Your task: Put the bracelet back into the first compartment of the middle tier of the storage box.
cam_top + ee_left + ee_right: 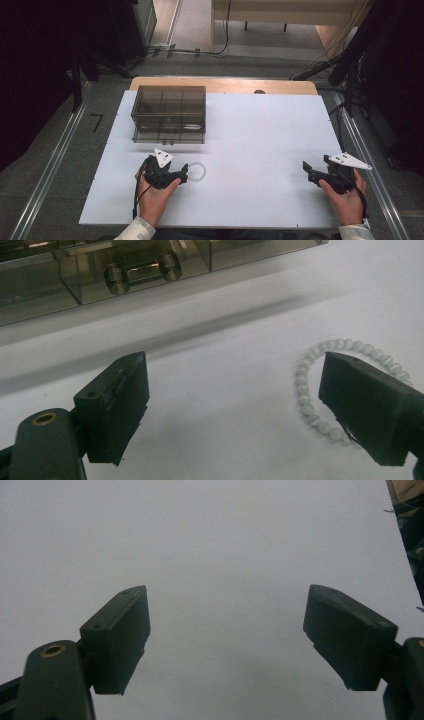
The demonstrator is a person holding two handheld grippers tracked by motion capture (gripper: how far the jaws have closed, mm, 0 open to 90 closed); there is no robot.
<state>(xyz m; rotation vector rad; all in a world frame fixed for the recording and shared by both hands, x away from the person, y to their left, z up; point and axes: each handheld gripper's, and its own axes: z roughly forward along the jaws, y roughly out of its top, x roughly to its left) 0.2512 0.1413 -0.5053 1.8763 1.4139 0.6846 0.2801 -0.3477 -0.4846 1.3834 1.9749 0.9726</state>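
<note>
I am holding my left gripper (230, 410) with fingers spread beside the pale green beaded bracelet (320, 390) lying on the white table (260, 130), near the smoky transparent plastic drawer box (169, 114). My right gripper (227, 640) is hovering well apart, fingers spread, gripping nothing.

The left gripper (230, 410) looks along its 2 black jaws, which stand wide apart above the white tabletop (225, 390) with nothing between them. A bracelet of pale round beads (306, 390) lies flat on the table at the right jaw, which covers part of the loop. Ahead of the jaws, past a dark blurred shadow, stands a smoky clear plastic box (65, 280) with a 2-knobbed handle (142, 271) on its front.
</note>
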